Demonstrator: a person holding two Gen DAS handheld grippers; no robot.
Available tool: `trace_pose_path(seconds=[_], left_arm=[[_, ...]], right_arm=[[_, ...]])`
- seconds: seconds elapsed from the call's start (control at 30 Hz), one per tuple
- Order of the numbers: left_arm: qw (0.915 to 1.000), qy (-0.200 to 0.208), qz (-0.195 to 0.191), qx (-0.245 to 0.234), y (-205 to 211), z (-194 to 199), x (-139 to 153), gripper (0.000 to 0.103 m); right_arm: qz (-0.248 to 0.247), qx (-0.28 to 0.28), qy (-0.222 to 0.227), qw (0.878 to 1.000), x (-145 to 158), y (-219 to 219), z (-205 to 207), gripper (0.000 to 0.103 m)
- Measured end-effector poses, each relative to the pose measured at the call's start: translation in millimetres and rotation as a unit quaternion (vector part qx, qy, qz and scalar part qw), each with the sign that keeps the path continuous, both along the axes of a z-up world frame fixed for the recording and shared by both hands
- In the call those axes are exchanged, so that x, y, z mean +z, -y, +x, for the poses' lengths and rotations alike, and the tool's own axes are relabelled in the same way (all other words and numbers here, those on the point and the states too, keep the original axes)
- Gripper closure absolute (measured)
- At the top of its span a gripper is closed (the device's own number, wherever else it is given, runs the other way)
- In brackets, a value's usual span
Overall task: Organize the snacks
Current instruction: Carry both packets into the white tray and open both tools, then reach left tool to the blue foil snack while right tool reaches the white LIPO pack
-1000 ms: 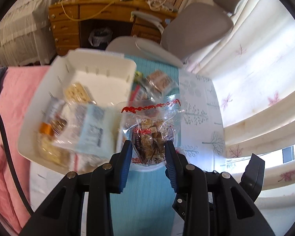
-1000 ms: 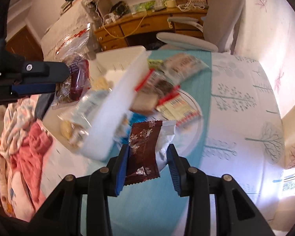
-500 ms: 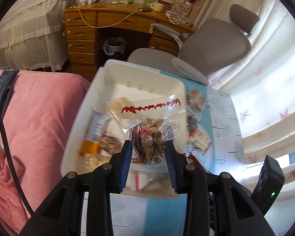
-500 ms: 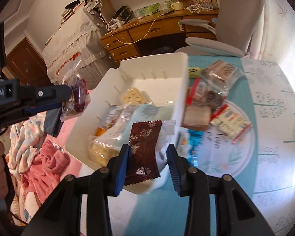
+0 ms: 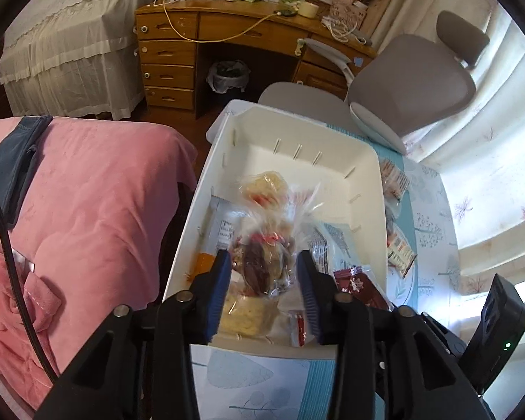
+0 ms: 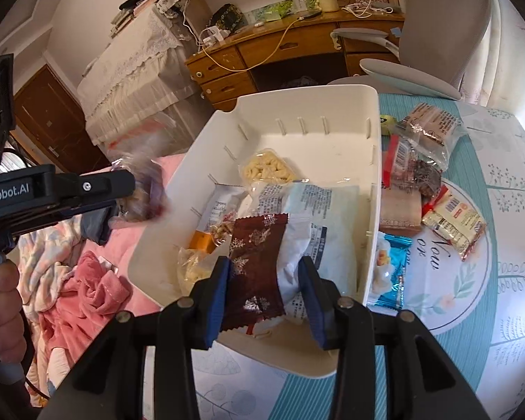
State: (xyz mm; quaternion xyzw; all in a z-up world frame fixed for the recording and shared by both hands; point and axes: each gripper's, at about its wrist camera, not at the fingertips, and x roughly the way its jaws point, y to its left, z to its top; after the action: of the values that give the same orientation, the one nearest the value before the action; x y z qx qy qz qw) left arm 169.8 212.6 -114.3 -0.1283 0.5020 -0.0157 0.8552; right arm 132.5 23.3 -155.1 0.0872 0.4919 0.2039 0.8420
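Note:
A white bin [image 5: 364, 154] holds several snack packets. Over its near end my left gripper [image 5: 264, 280] has its jaws opening. A clear bag of brown snacks [image 5: 267, 262] sits blurred between them, with a gap at each pad. In the right wrist view that bag [image 6: 140, 192] blurs beside the left gripper's finger [image 6: 98, 185], left of the bin [image 6: 308, 92]. My right gripper [image 6: 264, 276] is shut on a brown snowflake-printed packet [image 6: 257, 266], held over the bin's near right corner. The same packet [image 5: 357, 281] shows in the left wrist view.
A round plate [image 6: 472, 301] on the teal and white tablecloth to the right of the bin carries several more packets. A grey office chair [image 6: 437, 24] and a wooden desk [image 5: 199, 38] stand behind. Pink bedding [image 5: 94, 210] lies left of the bin.
Both grippers have swung left from the plate to above the bin. The left jaws have widened and the clear bag has dropped lower between them. The right still grips the brown packet.

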Motion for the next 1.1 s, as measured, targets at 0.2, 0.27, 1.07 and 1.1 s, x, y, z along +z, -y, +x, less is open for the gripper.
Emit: trace_pose_path(seconds=[0.2, 0.27, 1.07, 1.1], left_arm=[[0.9998, 0.007, -0.002, 0.018, -2.1, -6.7, 5.2, 0.029], [0.9997, 0.003, -0.001, 0.026, -0.7, -9.4, 4.9, 0.029], [0.9954, 0.045, -0.023, 0.081, 119.2, -85.0, 22.3, 0.023], [0.9956, 0.042, -0.023, 0.081, 124.6, -86.7, 19.9, 0.023]], right_arm=[[-0.003, -0.001, -0.004, 1.0, 3.3, 8.8, -0.4, 0.051], [0.004, -0.003, -0.007, 1.0, 5.0, 13.9, -1.3, 0.047], [-0.014, 0.041, 0.012, 0.999, 27.6, 123.9, 6.2, 0.023], [-0.012, 0.037, 0.015, 0.999, 27.0, 132.0, 9.6, 0.023]])
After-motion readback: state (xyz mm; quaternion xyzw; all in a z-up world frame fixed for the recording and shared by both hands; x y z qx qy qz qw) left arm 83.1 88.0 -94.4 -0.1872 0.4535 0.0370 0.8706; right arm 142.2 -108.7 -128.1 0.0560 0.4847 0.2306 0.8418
